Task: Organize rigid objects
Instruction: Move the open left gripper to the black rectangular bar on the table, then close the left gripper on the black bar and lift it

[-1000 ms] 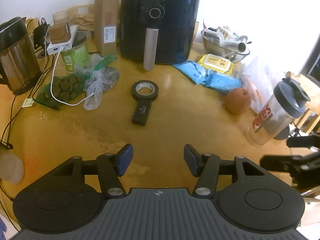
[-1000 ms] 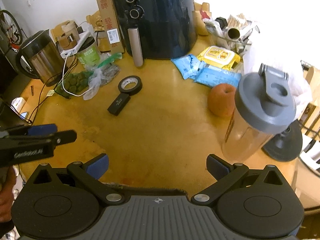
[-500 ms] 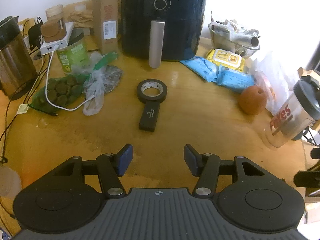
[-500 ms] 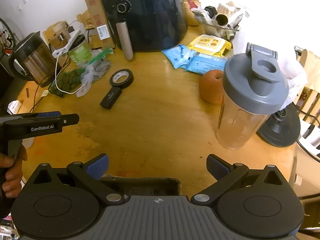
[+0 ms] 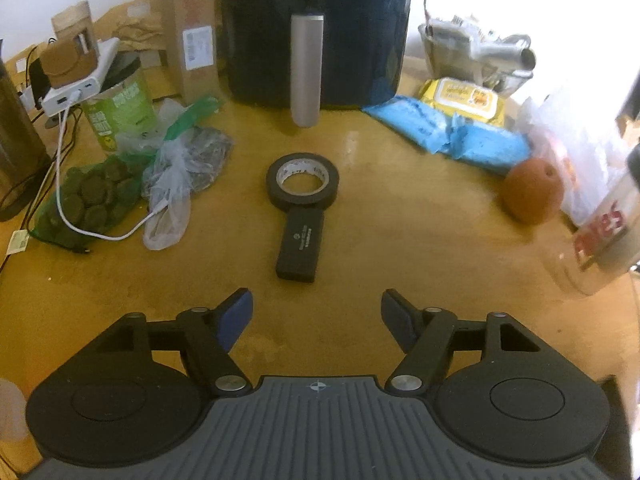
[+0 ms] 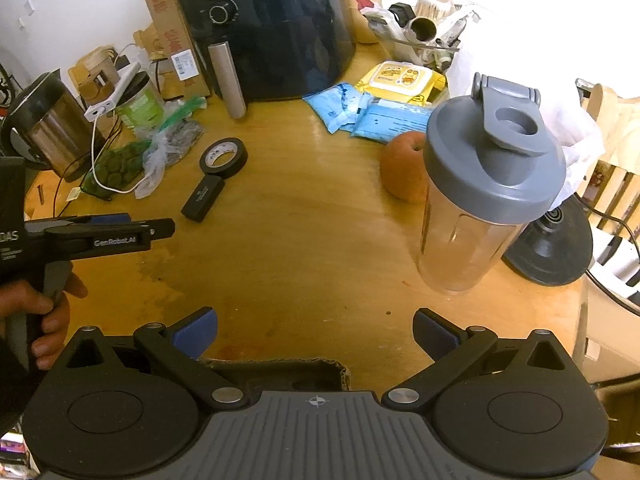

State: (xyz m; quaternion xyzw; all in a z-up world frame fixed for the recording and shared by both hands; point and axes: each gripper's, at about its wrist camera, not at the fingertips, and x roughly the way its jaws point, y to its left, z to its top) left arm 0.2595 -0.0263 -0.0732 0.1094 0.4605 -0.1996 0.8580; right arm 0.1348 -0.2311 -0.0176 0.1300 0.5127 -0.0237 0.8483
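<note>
Left gripper point(image 5: 316, 312): jaws opening, nothing between them, aimed down at the small black box point(image 5: 301, 243) lying flat on the table point(image 5: 400, 240) just ahead. Right gripper point(image 6: 315, 330): jaws spread wide, empty, above the near table edge; shaker bottle point(image 6: 484, 200) stands to its right.

Risks, near to far:
- Box is low and flat. Fingertips could hit the table first, skid, and shove it instead of gripping.
- Far end of the box touches the tape roll point(image 5: 303, 178). A forward push drives both toward the air fryer point(image 5: 316, 32).
- Charging cable point(image 5: 80, 200) and plastic bags point(image 5: 172, 184) sit left of the box; a wide approach could snag them.
</note>
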